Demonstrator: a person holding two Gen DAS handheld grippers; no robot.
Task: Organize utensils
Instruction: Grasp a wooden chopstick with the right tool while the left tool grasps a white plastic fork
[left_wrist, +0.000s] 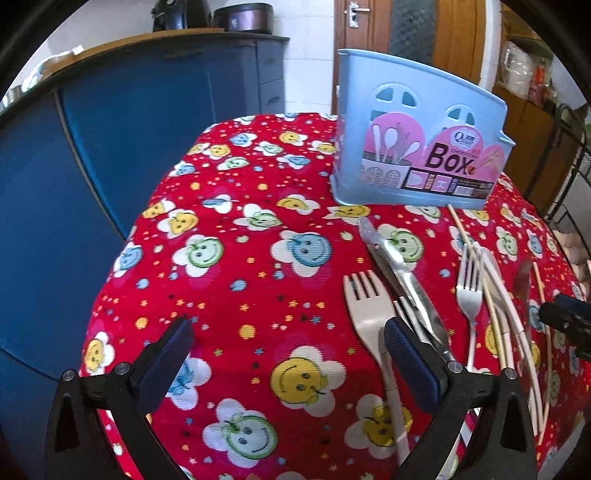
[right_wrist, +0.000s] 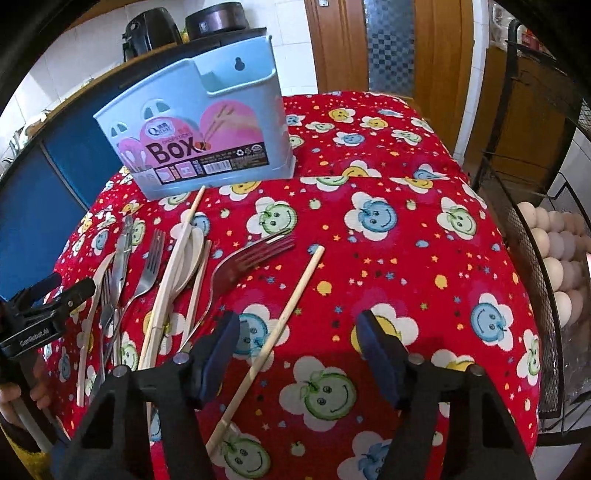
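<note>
A light blue utensil box stands upright at the far side of the red smiley tablecloth; it also shows in the right wrist view. Utensils lie loose in front of it: a cream plastic fork, a steel knife, a steel fork, chopsticks. In the right wrist view a shiny fork and a single chopstick lie near my right gripper, which is open and empty. My left gripper is open and empty, its right finger beside the cream fork.
A blue cabinet stands left of the table. A black wire rack with eggs stands at the right. A wooden door is behind. The other gripper shows at the left edge of the right wrist view.
</note>
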